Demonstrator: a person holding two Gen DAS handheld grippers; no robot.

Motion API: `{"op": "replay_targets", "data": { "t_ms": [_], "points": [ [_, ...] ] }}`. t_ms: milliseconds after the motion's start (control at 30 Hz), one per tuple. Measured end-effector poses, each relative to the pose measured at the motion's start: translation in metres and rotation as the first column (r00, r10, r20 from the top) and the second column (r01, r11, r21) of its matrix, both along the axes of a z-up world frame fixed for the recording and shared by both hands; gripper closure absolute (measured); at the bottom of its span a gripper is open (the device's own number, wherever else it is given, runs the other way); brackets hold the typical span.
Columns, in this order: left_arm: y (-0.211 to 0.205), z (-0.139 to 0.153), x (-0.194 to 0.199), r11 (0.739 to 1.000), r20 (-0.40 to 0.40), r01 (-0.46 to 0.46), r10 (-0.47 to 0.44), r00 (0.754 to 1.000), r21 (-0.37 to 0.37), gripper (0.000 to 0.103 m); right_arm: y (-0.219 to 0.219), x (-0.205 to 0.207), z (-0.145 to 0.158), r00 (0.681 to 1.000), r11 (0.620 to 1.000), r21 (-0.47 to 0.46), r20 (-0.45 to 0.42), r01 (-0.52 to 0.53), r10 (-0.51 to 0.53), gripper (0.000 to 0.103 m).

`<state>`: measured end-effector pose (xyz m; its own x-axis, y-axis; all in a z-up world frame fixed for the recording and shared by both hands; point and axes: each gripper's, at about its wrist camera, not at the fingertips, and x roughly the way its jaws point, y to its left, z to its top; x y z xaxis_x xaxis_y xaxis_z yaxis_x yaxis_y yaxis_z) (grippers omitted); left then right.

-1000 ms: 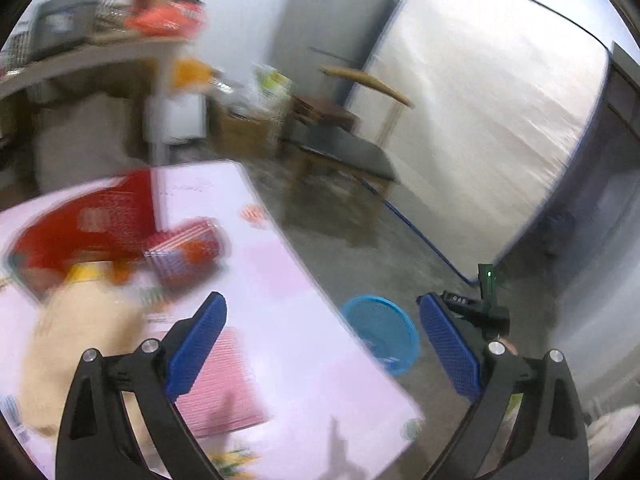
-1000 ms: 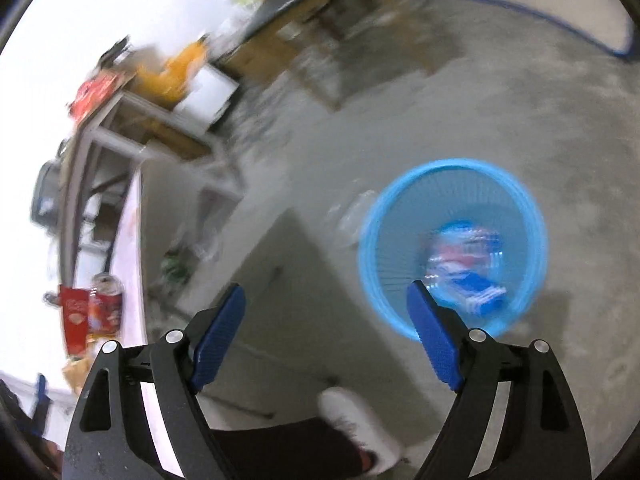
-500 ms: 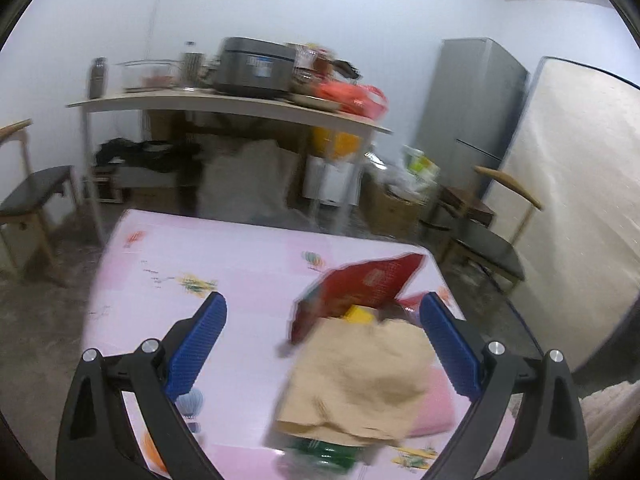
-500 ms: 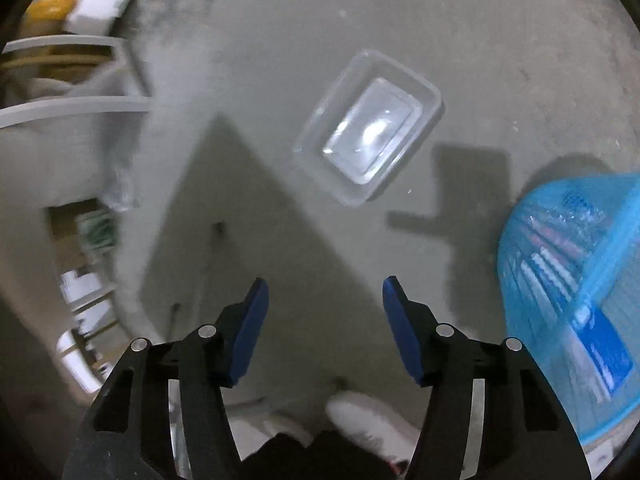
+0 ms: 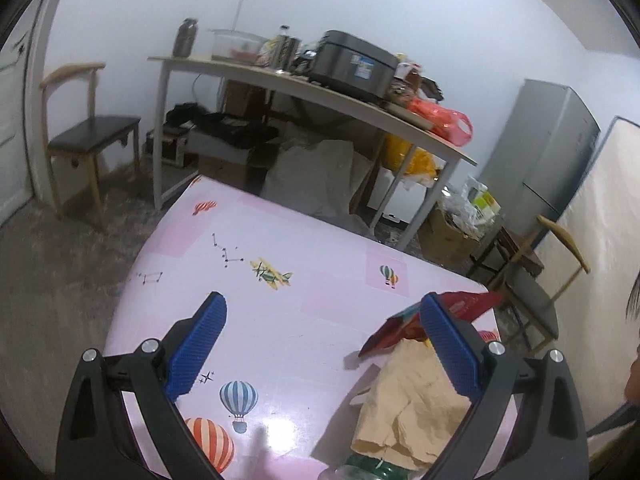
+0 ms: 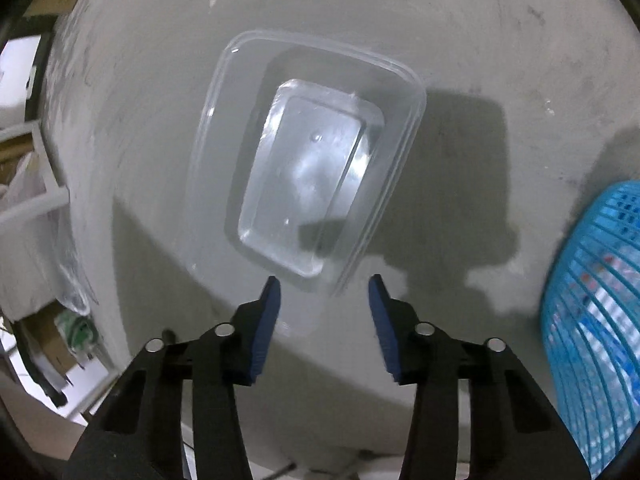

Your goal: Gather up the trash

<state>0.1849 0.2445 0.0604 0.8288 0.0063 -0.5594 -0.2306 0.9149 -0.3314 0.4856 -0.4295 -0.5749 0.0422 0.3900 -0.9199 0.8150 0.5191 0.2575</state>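
Trash lies in two places. On the concrete floor (image 6: 500,60), a clear plastic container (image 6: 304,168) sits mouth-up just ahead of the right gripper (image 6: 325,294), which points steeply down at it. Its near corner falls in line with the gap between the blue fingertips (image 6: 272,300), but whether it reaches between them cannot be told. The jaws are closing with nothing pressed between the pads, and the container rests untouched on the floor. To the right of the right-hand finger, well clear of it, stands a blue mesh basket (image 6: 592,320) with something blue and white blurred inside. The gripper's shadow falls across the floor between container and basket.

The left gripper (image 5: 324,328) hovers over a pink table (image 5: 280,240) printed with balloons and aeroplanes, its jaws spread wide and released, gripping nothing. A crumpled tan paper bag (image 5: 412,408) lies on the table under and just inside the right-hand finger, with a red snack packet (image 5: 400,326) beyond it, partly hidden by that fingertip. A green wrapper (image 5: 372,470) peeks out at the near edge of the bag. Ahead of the left-hand finger the tabletop is bare print. Far beyond the fingers stand a cluttered desk (image 5: 280,80), a wooden chair (image 5: 88,128) and a grey refrigerator (image 5: 548,144).
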Motion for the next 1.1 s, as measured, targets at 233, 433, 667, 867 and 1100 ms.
{"op": "replay_targets", "data": {
  "t_ms": [233, 433, 667, 867, 1100],
  "points": [
    [0.009, -0.015, 0.007, 0.999, -0.032, -0.031, 0.03, 0.999, -0.013, 0.008, 0.002, -0.013, -0.026, 1.0, 1.0, -0.021, 0.009, -0.01, 0.01, 0.094],
    [0.015, -0.019, 0.006, 0.999, -0.036, -0.042, 0.041, 0.999, -0.027, 0.008, 0.003, -0.024, -0.017, 0.998, 0.999, -0.036, 0.056, -0.01, 0.012, 0.1],
    [0.019, -0.02, 0.001, 0.998, -0.012, -0.036, 0.036, 0.999, -0.054, 0.008, -0.006, -0.037, 0.048, 0.984, 0.995, -0.058, 0.153, -0.077, 0.086, 0.1],
    [0.011, -0.012, -0.002, 0.999, 0.041, 0.023, -0.021, 0.999, -0.049, 0.008, -0.016, -0.092, 0.19, 0.914, 0.954, -0.236, 0.315, -0.184, 0.254, 0.101],
    [-0.005, -0.004, -0.012, 0.994, 0.098, 0.102, -0.099, 0.99, -0.027, 0.008, -0.05, -0.245, 0.309, 0.888, 0.894, -0.434, 0.361, -0.111, 0.286, 0.1]
  ]
}}
